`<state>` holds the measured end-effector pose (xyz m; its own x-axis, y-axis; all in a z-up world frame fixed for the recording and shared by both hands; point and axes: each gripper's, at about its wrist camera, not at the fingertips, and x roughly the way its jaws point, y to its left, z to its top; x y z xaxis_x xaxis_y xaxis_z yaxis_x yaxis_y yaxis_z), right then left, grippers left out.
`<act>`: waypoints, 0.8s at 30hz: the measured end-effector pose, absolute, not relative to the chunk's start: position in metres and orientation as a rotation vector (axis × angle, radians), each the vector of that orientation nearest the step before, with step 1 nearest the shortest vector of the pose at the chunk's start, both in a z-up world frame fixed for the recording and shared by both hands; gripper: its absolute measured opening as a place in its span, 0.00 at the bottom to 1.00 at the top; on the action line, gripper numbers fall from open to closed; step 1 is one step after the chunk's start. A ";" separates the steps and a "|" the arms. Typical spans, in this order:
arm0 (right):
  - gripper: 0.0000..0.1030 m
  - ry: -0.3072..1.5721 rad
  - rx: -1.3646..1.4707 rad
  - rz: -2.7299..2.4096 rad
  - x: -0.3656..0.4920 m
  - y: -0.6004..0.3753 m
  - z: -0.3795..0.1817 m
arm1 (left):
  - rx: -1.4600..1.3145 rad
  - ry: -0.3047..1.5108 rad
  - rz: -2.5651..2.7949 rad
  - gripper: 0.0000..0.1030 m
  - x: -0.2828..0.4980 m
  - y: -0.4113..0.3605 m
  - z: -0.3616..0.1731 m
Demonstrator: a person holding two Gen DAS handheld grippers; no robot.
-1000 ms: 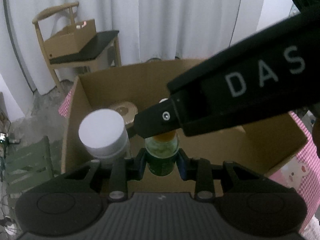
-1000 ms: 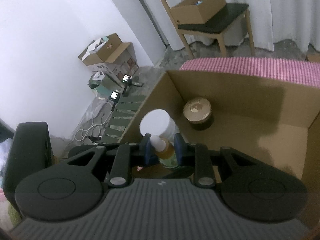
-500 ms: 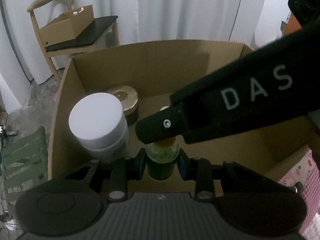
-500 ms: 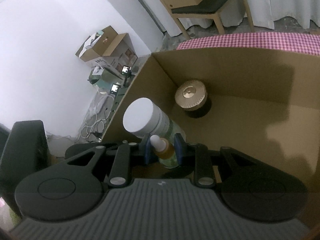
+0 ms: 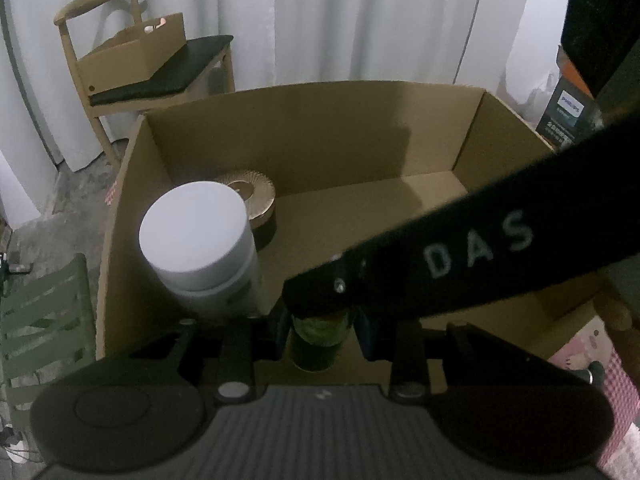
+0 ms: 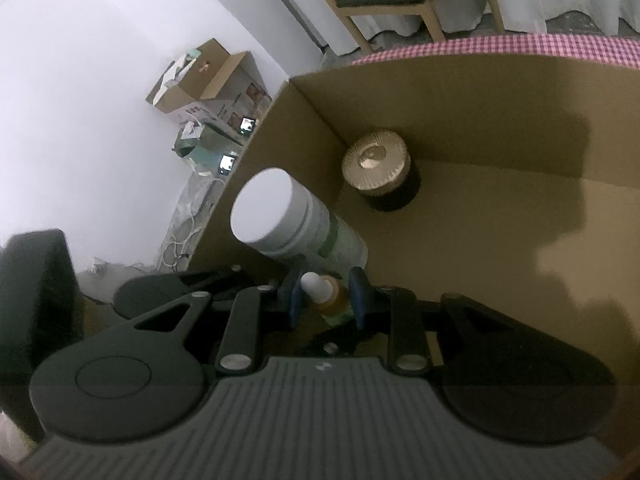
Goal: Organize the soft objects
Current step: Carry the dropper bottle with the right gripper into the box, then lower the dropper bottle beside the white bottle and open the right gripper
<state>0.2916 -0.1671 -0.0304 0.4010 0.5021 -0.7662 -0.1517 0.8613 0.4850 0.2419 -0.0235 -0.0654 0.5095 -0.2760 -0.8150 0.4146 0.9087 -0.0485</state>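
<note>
Both grippers hold one small dropper bottle inside an open cardboard box (image 5: 320, 128). My left gripper (image 5: 320, 332) is shut on the bottle's green lower body (image 5: 316, 340). My right gripper (image 6: 326, 300) is shut on its amber neck below the white dropper cap (image 6: 314, 286). The right gripper's black body (image 5: 460, 256), marked DAS, crosses the left wrist view and hides the bottle's top. A tall white-capped canister (image 5: 200, 240) stands just left of the bottle and shows in the right wrist view (image 6: 280, 216). A round gold-lidded jar (image 5: 252, 196) sits in the box's far left corner (image 6: 376, 160).
The box stands on a pink checked cloth (image 6: 500, 46). A wooden chair (image 5: 132, 64) carrying a cardboard box stands by white curtains behind. A green slatted stool (image 5: 40, 320) is on the left. More boxes (image 6: 208, 76) lie on the floor by the wall.
Both grippers have moved down and forward into the box with the bottle between them. The canister and jar now sit closer and higher in view.
</note>
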 end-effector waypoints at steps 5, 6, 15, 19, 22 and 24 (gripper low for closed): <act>0.25 1.093 0.370 0.422 0.290 -0.167 -0.035 | 0.172 0.939 -0.423 0.40 0.238 -0.024 -0.067; 0.25 1.093 0.368 0.421 0.291 -0.167 -0.035 | 0.174 0.937 -0.423 0.43 0.236 -0.023 -0.067; 0.29 1.098 0.374 0.429 0.289 -0.168 -0.035 | 0.175 0.919 -0.410 0.58 0.230 -0.025 -0.060; 0.35 1.078 0.386 0.431 0.286 -0.171 -0.030 | 0.173 0.907 -0.402 0.65 0.226 -0.024 -0.056; 0.43 1.059 0.383 0.424 0.283 -0.173 -0.023 | 0.167 0.896 -0.401 0.69 0.223 -0.024 -0.052; 0.45 1.046 0.386 0.420 0.280 -0.175 -0.017 | 0.168 0.887 -0.407 0.75 0.220 -0.025 -0.049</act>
<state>0.2796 -0.1747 -0.0173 0.4366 0.5065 -0.7435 -0.1488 0.8557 0.4955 0.2201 -0.0246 -0.0489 0.5616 -0.2748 -0.7804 0.4122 0.9108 -0.0240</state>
